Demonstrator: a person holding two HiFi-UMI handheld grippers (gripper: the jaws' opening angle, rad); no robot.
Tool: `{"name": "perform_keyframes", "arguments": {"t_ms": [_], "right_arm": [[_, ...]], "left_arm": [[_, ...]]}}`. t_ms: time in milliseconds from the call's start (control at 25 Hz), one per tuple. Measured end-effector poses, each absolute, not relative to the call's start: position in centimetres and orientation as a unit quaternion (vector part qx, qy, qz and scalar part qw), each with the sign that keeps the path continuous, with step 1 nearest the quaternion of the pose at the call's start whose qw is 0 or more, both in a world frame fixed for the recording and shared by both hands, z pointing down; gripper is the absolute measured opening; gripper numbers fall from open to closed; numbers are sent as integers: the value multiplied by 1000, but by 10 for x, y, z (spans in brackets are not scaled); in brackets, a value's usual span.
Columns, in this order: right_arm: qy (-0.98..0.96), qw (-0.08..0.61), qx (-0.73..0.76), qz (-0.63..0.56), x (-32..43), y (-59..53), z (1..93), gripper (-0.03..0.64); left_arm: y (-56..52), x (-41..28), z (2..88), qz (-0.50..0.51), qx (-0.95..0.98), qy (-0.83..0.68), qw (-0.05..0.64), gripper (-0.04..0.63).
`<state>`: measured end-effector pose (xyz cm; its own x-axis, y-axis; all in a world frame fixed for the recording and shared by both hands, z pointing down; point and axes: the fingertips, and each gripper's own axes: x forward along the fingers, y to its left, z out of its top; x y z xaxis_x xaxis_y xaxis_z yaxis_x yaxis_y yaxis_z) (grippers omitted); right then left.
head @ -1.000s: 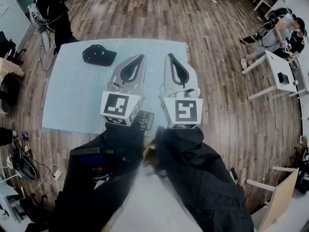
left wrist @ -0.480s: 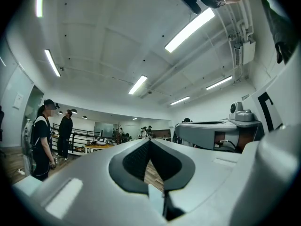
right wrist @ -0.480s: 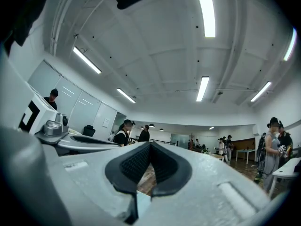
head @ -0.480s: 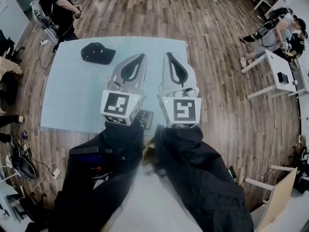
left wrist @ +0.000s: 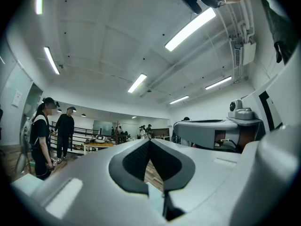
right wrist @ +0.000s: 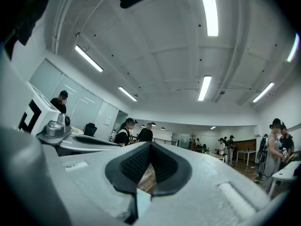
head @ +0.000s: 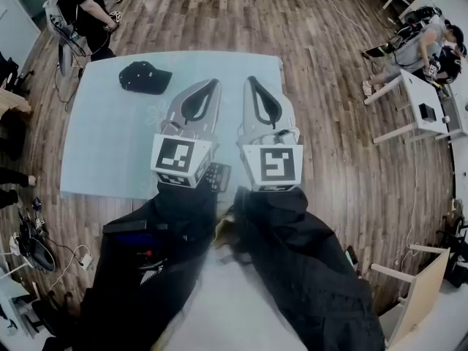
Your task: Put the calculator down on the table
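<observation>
Room: wood-plank floor (head: 344, 159) around a pale blue table (head: 102, 145); people (head: 84, 6) stand and sit at the room's edges, well apart from it.
Table load: a black cap (head: 145, 77) sits near the 11 o'clock corner. The calculator (head: 219, 177) is at 6 o'clock, just inside the near edge.
Left claw (head: 213, 86): its jaws are pressed together with nothing between them. It is held about level over the table's middle, tips toward 12 o'clock.
Right claw (head: 251, 81): its jaws are likewise closed and empty. It lies just beside the left one and points the same way.
Why held so: both claws are empty and the calculator appears to lie flat below them, so the placing looks done. The claws seem simply parked above it, clear of it.
Calculator heading: only a dark keyed strip shows, as the left claw's marker cube (head: 175, 161) covers its left part. The key rows sit slightly askew to the near edge. The long axis probably runs 12 to 6, tipped toward 1, though this is unsure. Which end holds the display cannot be told.
</observation>
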<state>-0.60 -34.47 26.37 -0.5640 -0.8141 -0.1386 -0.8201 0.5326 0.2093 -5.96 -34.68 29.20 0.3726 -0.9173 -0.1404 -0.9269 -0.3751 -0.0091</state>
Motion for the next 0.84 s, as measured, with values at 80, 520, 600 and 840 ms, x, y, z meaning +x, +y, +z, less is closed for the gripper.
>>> {"name": "perform_keyframes", "arguments": {"t_ms": [80,520,600,840], "right_arm": [[875,10,-467,127,-4,-344,265,2],[877,11,-465,120,0,-333,267,2],[878,11,-463,118,4,-333,270,2],[870,4,-480,113,26,-335,277,2]], "left_arm": [[-346,-58,293,55,-828,556,42,-3],[-336,-48,291,63,-832,549,41,-3],[-334,-44,292,61,-834,546,40,-3],[-333,-32,302,56,-836,545,33,-3]]}}
